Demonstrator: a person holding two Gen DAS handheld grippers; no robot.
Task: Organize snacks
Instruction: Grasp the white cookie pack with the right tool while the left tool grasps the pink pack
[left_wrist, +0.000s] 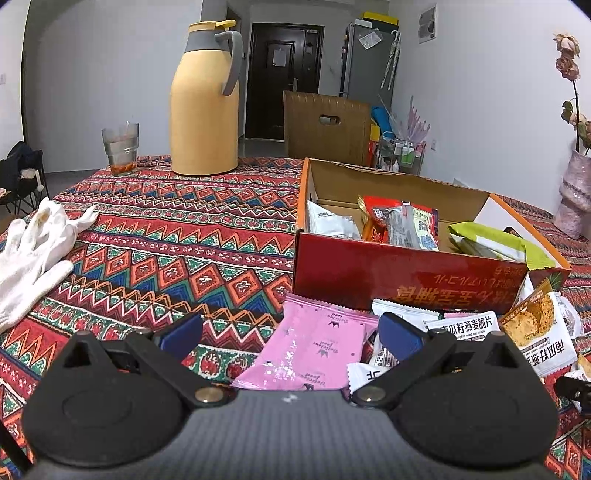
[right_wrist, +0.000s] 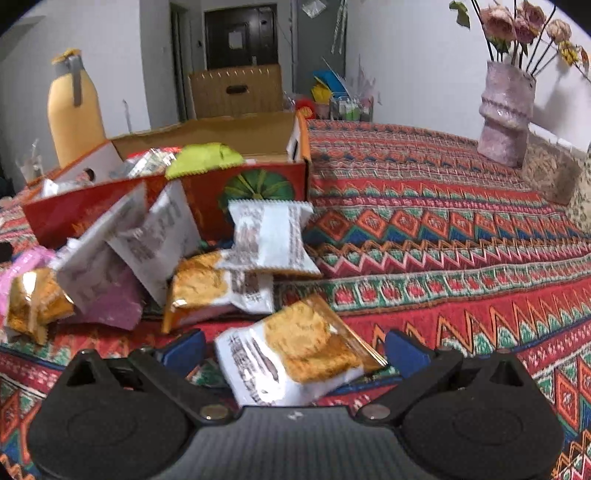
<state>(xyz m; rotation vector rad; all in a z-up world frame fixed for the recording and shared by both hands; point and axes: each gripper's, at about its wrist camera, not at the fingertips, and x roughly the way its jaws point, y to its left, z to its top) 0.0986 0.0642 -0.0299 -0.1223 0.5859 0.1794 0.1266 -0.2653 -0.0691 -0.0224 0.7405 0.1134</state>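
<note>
A red cardboard box (left_wrist: 406, 280) holds several snack packets, among them a green one (left_wrist: 495, 243). The same box (right_wrist: 240, 184) shows in the right wrist view. In front of it lies a heap of loose packets. A pink packet (left_wrist: 314, 343) lies between the blue pads of my left gripper (left_wrist: 291, 332), which is open. My right gripper (right_wrist: 295, 349) is open too, with a white and orange oat-crisp packet (right_wrist: 295, 354) lying between its fingers, untouched. More white and orange packets (right_wrist: 236, 284) are piled just beyond.
A yellow thermos jug (left_wrist: 205, 103) and a glass (left_wrist: 120, 147) stand at the table's far side. White gloves (left_wrist: 33, 243) lie at the left. A pink vase with flowers (right_wrist: 506, 110) stands far right. The patterned tablecloth (right_wrist: 461, 240) stretches to the right of the box.
</note>
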